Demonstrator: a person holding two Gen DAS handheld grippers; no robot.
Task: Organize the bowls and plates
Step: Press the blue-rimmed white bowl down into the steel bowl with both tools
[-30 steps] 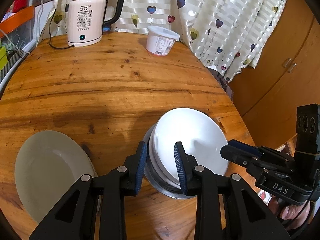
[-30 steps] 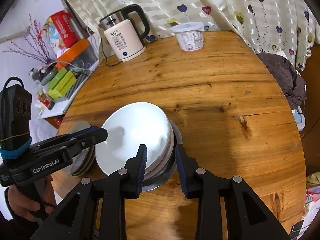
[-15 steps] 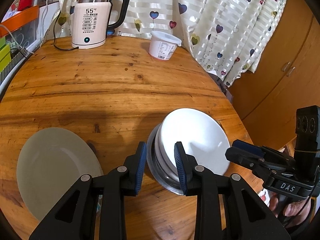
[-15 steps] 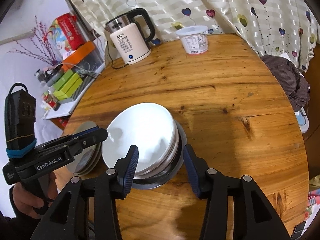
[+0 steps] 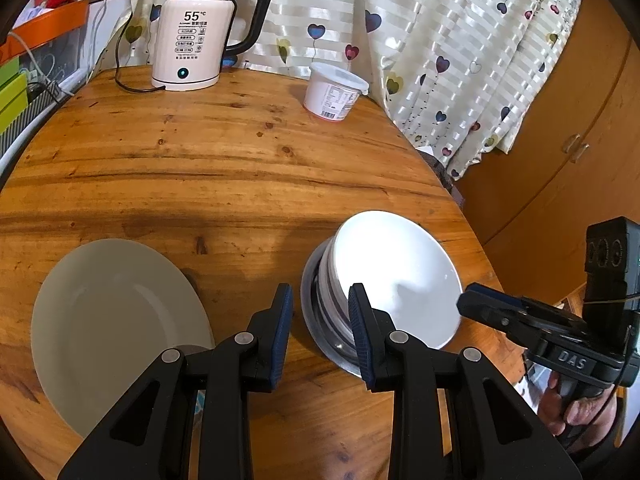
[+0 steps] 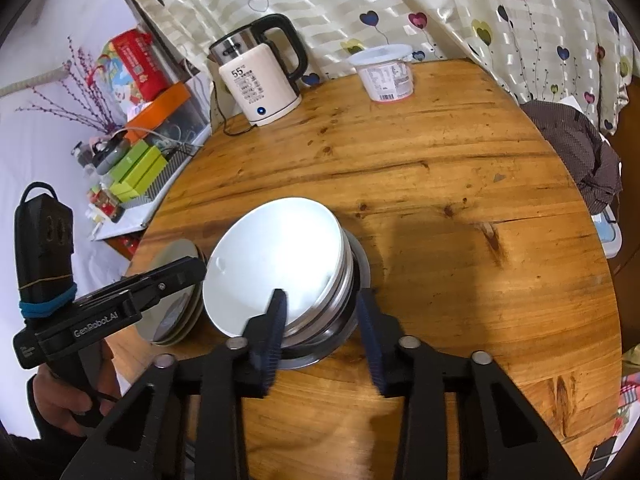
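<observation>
- The left gripper [image 5: 320, 330] is seen nearest in its own view, jaws parted with nothing clamped; bare wood shows in the gap, and the right-hand blue pad [image 5: 362, 340] is set just in front of the near rim of the bowl stack.
- The right gripper [image 6: 322, 334] is found low in its own view, its jaws having just been closing; the steel rim sits in the gap, but the pads are blurred and are not seen pressing on it, so the jaws are read as released.
- A stack of white bowls [image 5: 394, 276] is seen tilted inside a steel bowl [image 6: 352, 322], set near the tabletop's close edge, between the two grippers.
- A pale plate [image 5: 116, 324] is seen flat on the tabletop [image 5: 224, 168], just left of the bowl stack; in the right wrist view it is shown as the top of a small pile of plates [image 6: 176, 316].
- A hand [image 5: 576, 404] is glimpsed gripping the right tool's handle at the frame's edge.
- Farther back, a white lidded tub [image 5: 334, 92] is placed near the far rim.
- A pink-white electric kettle [image 5: 192, 44] is stood at the back, by a heart-patterned curtain [image 5: 440, 40].
</observation>
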